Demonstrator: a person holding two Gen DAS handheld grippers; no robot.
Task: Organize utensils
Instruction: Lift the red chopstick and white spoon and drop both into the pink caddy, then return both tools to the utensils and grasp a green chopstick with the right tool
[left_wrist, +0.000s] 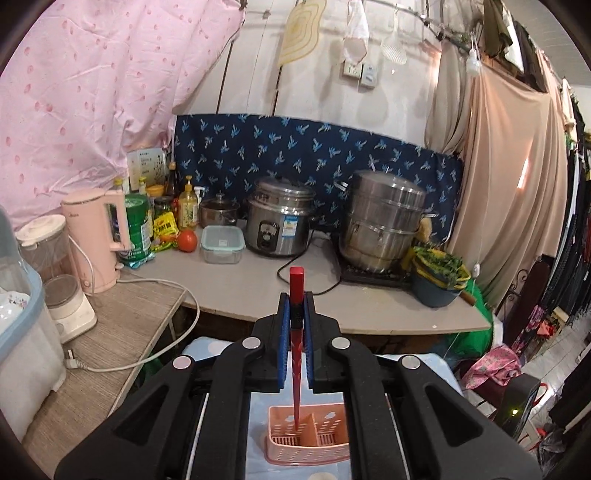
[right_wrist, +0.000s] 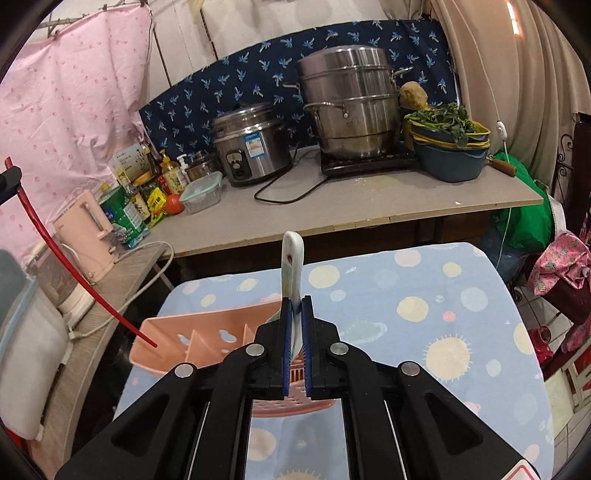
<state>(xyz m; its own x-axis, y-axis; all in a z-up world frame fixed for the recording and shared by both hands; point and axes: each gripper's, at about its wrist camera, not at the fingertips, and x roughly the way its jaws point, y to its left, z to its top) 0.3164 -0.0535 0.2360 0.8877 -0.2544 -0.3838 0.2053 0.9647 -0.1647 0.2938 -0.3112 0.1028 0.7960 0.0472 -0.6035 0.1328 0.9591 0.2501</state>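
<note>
Holding a red chopstick (left_wrist: 296, 332) upright between my left fingers (left_wrist: 284, 332), I am hovering its thin tip over the pink utensil caddy (left_wrist: 308, 439), which is sitting on the blue dotted cloth of the low surface (right_wrist: 461, 295) in front of me. My left gripper (left_wrist: 296, 325) is closed tight on the stick, gripping it around its upper part, so most of the length is hanging free below. From the left wrist view the tip is looking lined up near the divider between two compartments, and that is my first worry: if I am lowering it off-centre, the tip could be catching the divider wall, and the stick could be pivoting in my grip or tipping the light caddy. My right gripper (right_wrist: 296, 332) is likewise clamped, on the pale handle of a white spoon (right_wrist: 293, 258), whose bowl end is hidden below my fingers above the caddy, so I cannot tell which compartment it is heading for. With both tools crowding one small basket, the risk I am judging most likely is the two utensils or the grippers knocking together, nudging the caddy along the slippery cloth toward the edge. Releasing either piece too high could also be letting it bounce out.
</note>
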